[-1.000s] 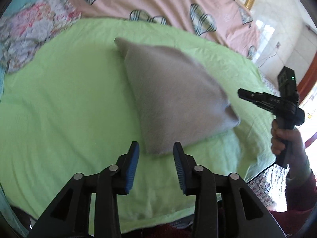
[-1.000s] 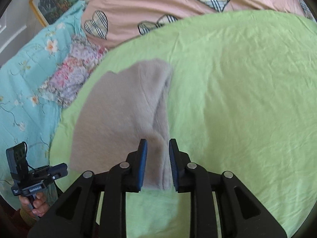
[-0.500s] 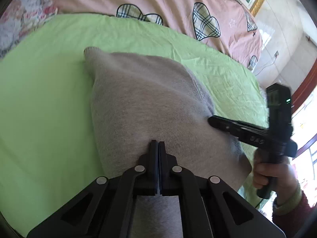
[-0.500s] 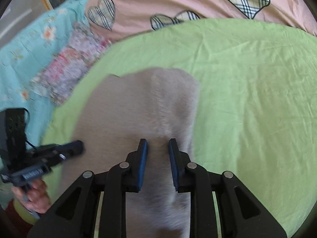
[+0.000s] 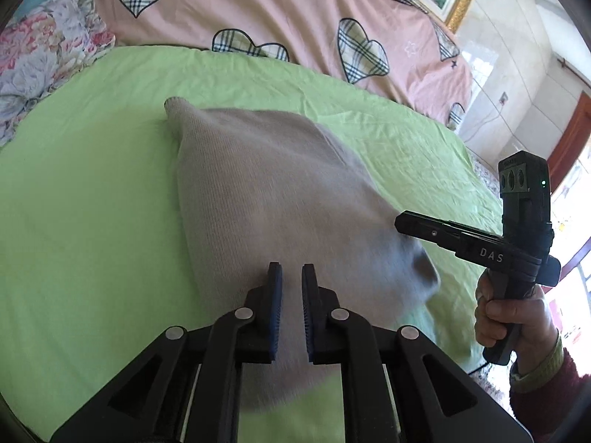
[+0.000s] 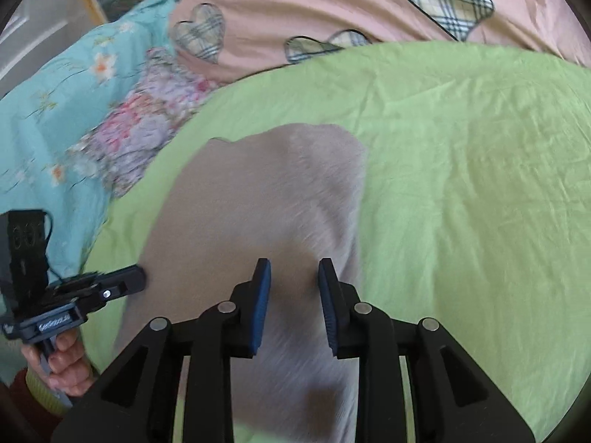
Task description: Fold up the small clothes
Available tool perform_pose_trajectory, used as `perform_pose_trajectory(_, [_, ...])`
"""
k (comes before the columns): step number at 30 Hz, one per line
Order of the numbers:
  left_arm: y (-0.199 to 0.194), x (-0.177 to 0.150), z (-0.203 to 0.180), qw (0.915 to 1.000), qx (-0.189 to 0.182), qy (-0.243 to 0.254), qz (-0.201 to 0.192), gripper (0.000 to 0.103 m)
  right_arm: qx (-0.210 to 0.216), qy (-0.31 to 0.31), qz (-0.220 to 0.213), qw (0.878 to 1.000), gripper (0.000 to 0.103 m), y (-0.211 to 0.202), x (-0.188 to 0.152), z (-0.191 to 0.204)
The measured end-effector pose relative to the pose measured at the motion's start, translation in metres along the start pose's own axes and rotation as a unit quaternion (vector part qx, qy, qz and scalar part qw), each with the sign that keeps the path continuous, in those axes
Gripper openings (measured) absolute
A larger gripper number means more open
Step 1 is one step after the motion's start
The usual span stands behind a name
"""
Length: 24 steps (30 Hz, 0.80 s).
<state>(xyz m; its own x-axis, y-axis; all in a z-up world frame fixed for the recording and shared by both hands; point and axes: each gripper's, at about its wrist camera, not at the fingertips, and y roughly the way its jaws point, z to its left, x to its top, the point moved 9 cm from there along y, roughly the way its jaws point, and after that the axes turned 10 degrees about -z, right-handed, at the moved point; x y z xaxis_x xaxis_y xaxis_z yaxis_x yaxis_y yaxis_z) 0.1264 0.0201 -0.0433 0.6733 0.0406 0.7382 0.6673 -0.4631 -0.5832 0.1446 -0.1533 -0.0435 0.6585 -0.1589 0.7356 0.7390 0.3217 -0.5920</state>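
Bright daylight, fisheye bend and motion smear
Sun pours in at the window (image 5: 576, 295) on the right of the left wrist view, blown white; the grey knit garment (image 6: 258, 203) smears near its close edge, the green sheet (image 6: 461, 184) stays crisp, black rounded corners frame both views

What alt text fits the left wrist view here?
A beige knitted garment lies on a green sheet, with the left gripper over its near part, jaws opening with a narrow gap. The right gripper, held in a hand, reaches its right edge.
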Motion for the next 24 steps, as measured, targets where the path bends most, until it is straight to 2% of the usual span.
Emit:
perform_pose_trajectory(4, [-0.009, -0.033, 0.004, 0.9997, 0.016, 0.001, 0.017, 0.01, -0.013, -0.011, 0.016, 1.0, 0.028, -0.017, -0.031, 0.0])
perform_pose_trajectory(6, [-0.004, -0.05, 0.012, 0.999, 0.028, -0.003, 0.034, 0.01, -0.035, -0.008, 0.035, 0.999, 0.028, -0.014, -0.051, -0.011])
perform_pose_trajectory(8, [0.001, -0.055, 0.013, 0.999, 0.031, -0.007, 0.032, 0.009, -0.034, 0.002, 0.034, 0.999, 0.028, -0.011, -0.062, -0.02])
perform_pose_trajectory(12, [0.004, -0.056, 0.009, 0.9985, 0.048, -0.001, 0.027, 0.01, -0.046, -0.008, 0.017, 0.999, 0.028, -0.009, -0.062, -0.022])
perform_pose_trajectory(18, [0.001, -0.058, 0.011, 0.9986, 0.045, -0.017, 0.023, 0.009, -0.048, -0.002, 0.007, 0.999, 0.028, -0.013, -0.064, -0.024])
perform_pose_trajectory(24, [-0.002, -0.061, 0.008, 0.9975, 0.067, -0.004, 0.023, 0.01, -0.056, 0.0, 0.003, 0.998, 0.028, -0.017, -0.068, -0.021])
